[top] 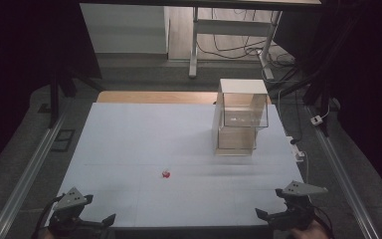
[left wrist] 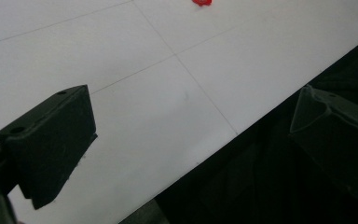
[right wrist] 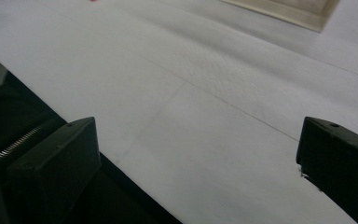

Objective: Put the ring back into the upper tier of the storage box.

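Start posture: left gripper [top: 110, 219] and right gripper [top: 259, 213] waited at the near edge of the white surface [top: 129, 129], jaws wide and empty, presumably ready to reach. The small red object [top: 166, 174] lay between them, farther in, well apart from the clear box [top: 241, 115].

My left gripper [left wrist: 191, 140] and right gripper [right wrist: 198, 163] have black jaws. The small object [top: 166, 174] is red. The table [top: 129, 149] is white, crossed by thin grey lines.

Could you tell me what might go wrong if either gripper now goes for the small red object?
The small red object is tiny against the widely open left gripper, so the jaws may nudge it away. The right gripper, also open, could clip the clear box if it swings far forward.
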